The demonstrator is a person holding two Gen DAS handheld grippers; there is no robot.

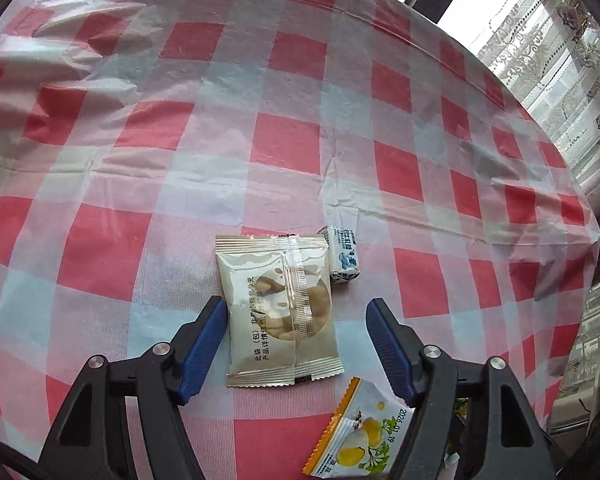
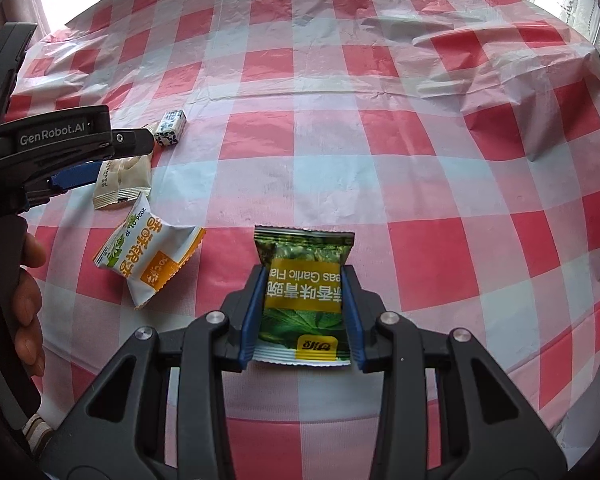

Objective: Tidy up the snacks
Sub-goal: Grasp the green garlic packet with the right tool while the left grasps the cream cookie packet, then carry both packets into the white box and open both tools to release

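A beige biscuit packet (image 1: 276, 304) lies flat on the checked tablecloth, between the blue pads of my left gripper (image 1: 296, 304). That gripper is open and its pads do not press on the packet. A small blue-and-white wrapped candy (image 1: 342, 256) touches the packet's far right corner. An orange-and-white packet (image 1: 364, 436) lies just in front, partly under the right finger. In the right wrist view, my right gripper (image 2: 304, 270) is shut on a green garlic-pea packet (image 2: 304, 300), its pads squeezing both sides. To its left lie the orange-and-white packet (image 2: 152, 260), the beige packet (image 2: 128, 176) and the candy (image 2: 172, 126).
The red-and-white plastic tablecloth (image 1: 284, 140) is wrinkled, with raised folds at the far left and far right. The table's edge curves down on the right by a lace curtain (image 1: 560, 80). A person's hand (image 2: 24, 280) holds the left gripper's handle at the left border.
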